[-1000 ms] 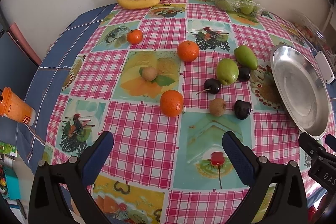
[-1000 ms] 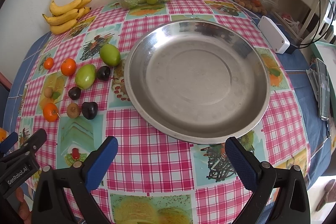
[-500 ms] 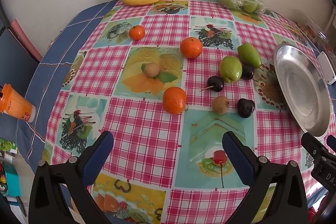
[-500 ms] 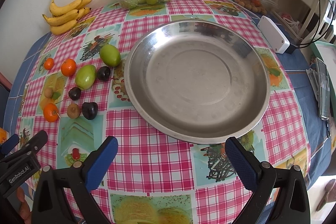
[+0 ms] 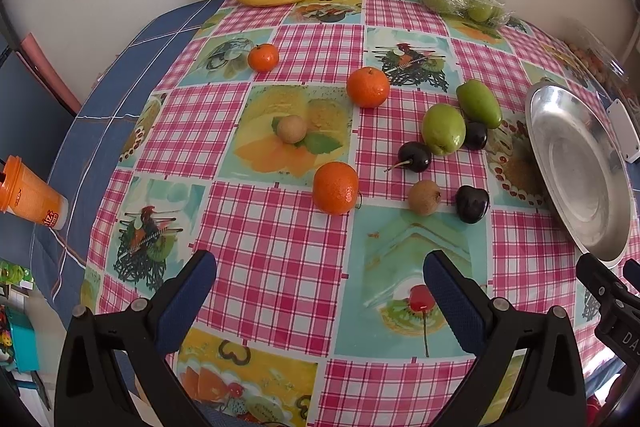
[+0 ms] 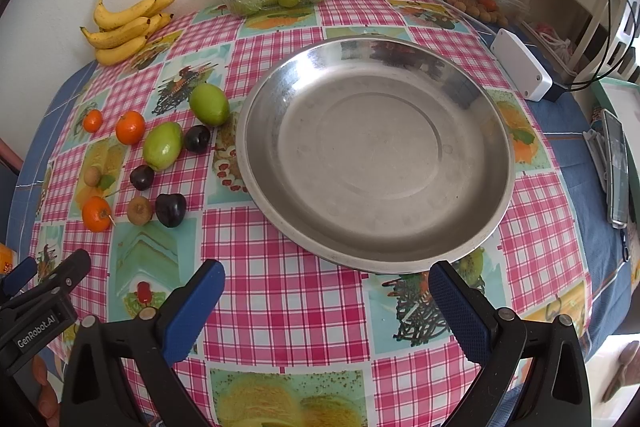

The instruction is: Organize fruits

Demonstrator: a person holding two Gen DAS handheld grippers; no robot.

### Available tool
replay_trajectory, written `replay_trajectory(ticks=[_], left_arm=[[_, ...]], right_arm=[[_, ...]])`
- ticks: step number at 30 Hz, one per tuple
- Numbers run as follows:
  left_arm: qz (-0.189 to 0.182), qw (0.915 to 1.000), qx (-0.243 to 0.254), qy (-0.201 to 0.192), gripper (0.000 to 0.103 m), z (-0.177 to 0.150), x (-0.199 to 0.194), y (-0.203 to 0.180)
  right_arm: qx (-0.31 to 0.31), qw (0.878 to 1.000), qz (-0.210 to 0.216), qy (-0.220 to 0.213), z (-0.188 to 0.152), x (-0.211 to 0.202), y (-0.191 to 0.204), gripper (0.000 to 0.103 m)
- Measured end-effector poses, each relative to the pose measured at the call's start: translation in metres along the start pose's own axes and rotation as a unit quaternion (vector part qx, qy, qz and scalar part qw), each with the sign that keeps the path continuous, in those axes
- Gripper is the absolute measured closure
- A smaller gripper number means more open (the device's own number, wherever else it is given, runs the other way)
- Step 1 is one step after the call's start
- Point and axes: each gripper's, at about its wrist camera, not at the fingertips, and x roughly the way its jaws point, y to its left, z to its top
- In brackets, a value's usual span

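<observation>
Loose fruits are seen beside a steel plate on the surface.
Both the left hand-held gripper and right hand-held gripper are held spread wide, nothing gripped, at lower frame.

The metal plate is running partly behind the right gripper in your left wrist view, and the frame edge is cutting that gripper off. The orange cup is showing only as a sliver in your right wrist view.
</observation>
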Motion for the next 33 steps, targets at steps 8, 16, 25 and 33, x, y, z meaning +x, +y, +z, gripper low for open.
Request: replay_trajectory(ticks=[8,16,25,33], left_arm=[[0.0,1.0,-0.001,0.001,0.001,-0.0003,0.0005,0.0006],[0.0,1.0,-0.001,0.001,0.001,-0.001,0.0012,0.0018],[0.0,1.0,-0.001,0.001,0.001,-0.0008,0.0012,0.002],[0.0,1.0,-0.001,0.001,0.001,-0.0015,0.0017,0.0027]], right_arm=[[0.0,1.0,0.0,0.001,0.0,0.0001,-0.0001,0.0],[0.0,1.0,0.0,0.001,0.0001,0.0,0.0,0.0],[0.0,1.0,0.001,0.001,0.0006,0.0,-0.0003,0.0],[0.001,1.0,0.001,0.001,0.0008,-0.0003,-0.0005,0.0]])
